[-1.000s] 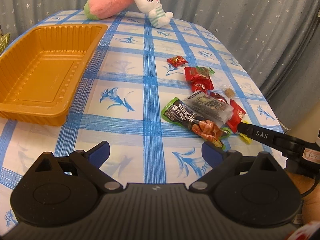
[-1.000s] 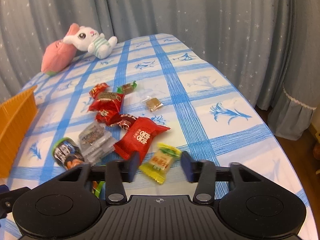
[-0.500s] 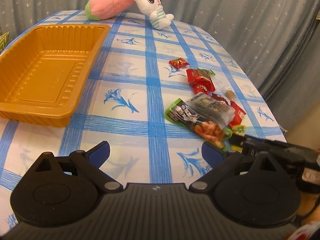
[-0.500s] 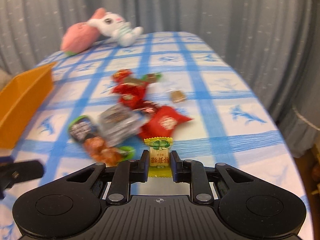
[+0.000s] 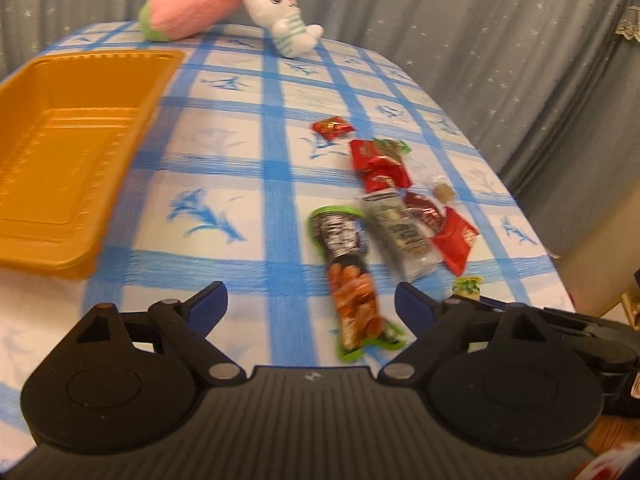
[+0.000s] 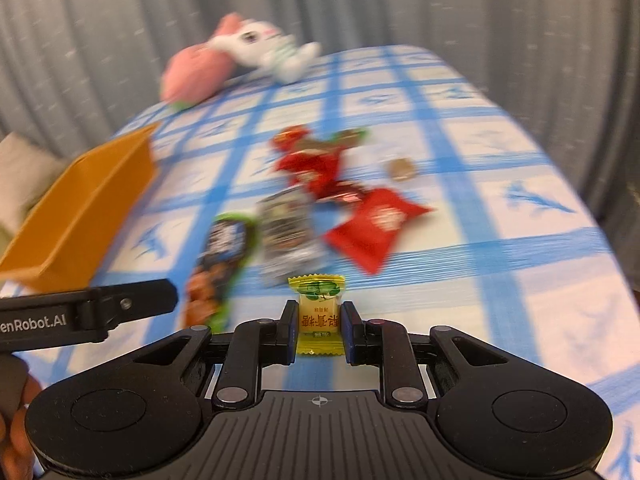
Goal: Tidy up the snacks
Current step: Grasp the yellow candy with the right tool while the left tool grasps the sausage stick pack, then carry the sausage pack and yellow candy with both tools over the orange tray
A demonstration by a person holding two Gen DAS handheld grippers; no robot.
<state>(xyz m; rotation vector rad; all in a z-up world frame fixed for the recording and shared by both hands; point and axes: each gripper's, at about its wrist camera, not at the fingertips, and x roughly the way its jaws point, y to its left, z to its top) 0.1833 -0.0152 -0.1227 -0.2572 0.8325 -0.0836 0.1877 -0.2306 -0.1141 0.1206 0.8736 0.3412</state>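
My right gripper is shut on a yellow candy and holds it above the table's near edge; the candy also shows in the left wrist view. My left gripper is open and empty, hovering over a long green-edged snack pack. Beside that pack lie a clear grey pack, a red packet and several small red candies. The empty orange tray stands at the left, also in the right wrist view.
A pink plush and a white bunny lie at the table's far edge. A small brown candy sits near the right side. The table has a blue-checked cloth; grey curtains hang behind. The table edge drops off at the right.
My right gripper closed on the yellow candy and lifted it, swinging left. My left gripper moved right, over the green-edged pack, still open.
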